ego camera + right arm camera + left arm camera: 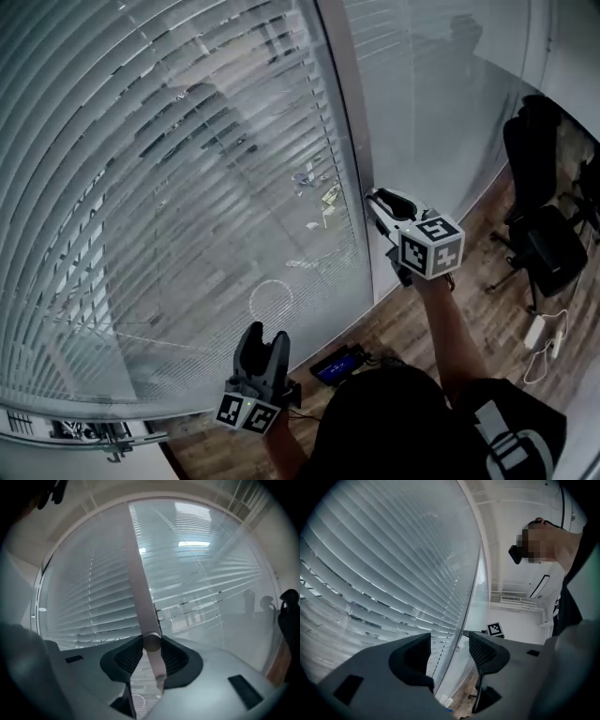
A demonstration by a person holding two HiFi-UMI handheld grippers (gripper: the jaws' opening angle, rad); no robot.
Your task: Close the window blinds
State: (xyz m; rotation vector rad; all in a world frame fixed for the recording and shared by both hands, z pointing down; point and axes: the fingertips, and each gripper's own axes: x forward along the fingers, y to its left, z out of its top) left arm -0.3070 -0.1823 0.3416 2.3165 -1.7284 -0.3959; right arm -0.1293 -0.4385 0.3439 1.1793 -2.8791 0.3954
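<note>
The window blinds (187, 187) hang over the big pane, their slats tilted partway, so the street below shows through. In the right gripper view a pale round tilt wand (140, 588) hangs down in front of the slats. My right gripper (151, 644) is shut on it, pads pressing both sides, and the wand's tip pokes out below. In the head view that right gripper (375, 202) is held up at the blind's right edge by the mullion. My left gripper (262, 333) is lower, pointing at the blinds (384, 564). It stands open (450, 641) with nothing between its fingers.
A grey mullion (342, 122) separates this pane from a second covered pane (431, 94) on the right. On the wooden floor below lie a dark device (339, 364) and a white power strip (539, 328). A black office chair (548, 244) stands at the far right.
</note>
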